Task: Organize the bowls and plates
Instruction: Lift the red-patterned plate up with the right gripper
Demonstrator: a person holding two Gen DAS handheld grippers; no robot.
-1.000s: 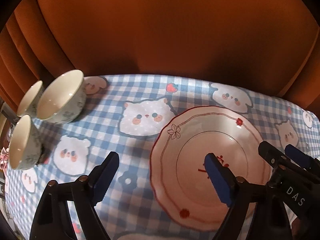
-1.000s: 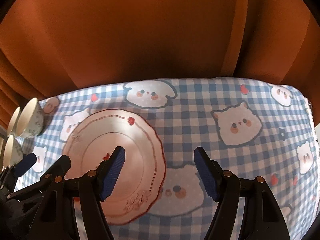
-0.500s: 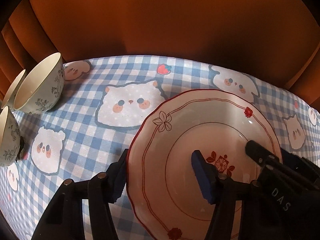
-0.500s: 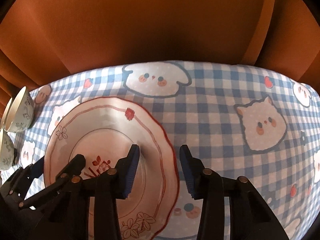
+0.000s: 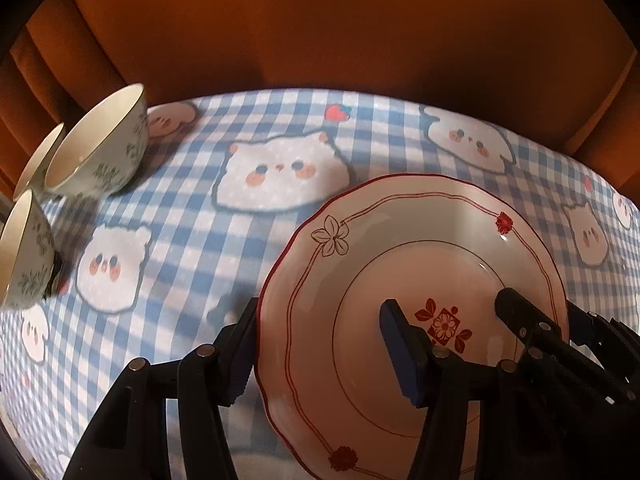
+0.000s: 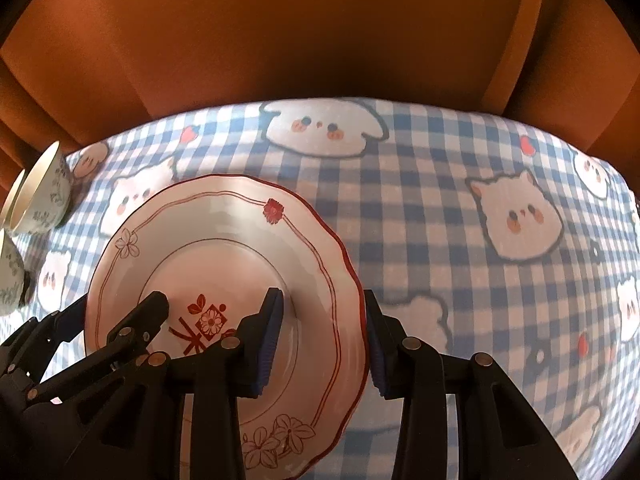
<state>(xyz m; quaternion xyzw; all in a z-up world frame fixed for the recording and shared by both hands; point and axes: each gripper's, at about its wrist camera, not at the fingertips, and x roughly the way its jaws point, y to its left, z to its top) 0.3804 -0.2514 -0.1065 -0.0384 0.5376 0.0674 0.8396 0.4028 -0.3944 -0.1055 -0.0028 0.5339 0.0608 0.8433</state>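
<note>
A white plate (image 5: 400,248) with a red scalloped rim and a red flower mark lies on the checked tablecloth. My left gripper (image 5: 320,312) straddles its left rim, one finger outside the edge and the blue pad inside on the plate; its jaws are still closing on the rim. My right gripper (image 6: 322,296) holds the opposite rim of the plate (image 6: 224,240), one pad inside and one outside. Each gripper also shows in the other's view. Three floral bowls (image 5: 96,148) stand apart at the far left.
The blue-and-white tablecloth (image 6: 440,220) with animal faces covers the table. An orange curtain (image 5: 320,20) hangs close behind the far edge. Two bowls (image 6: 44,192) sit at the left edge in the right wrist view.
Both grippers came down onto the plate and their jaws narrowed from wide apart to straddling opposite rims. The plate now fills more of both views.
</note>
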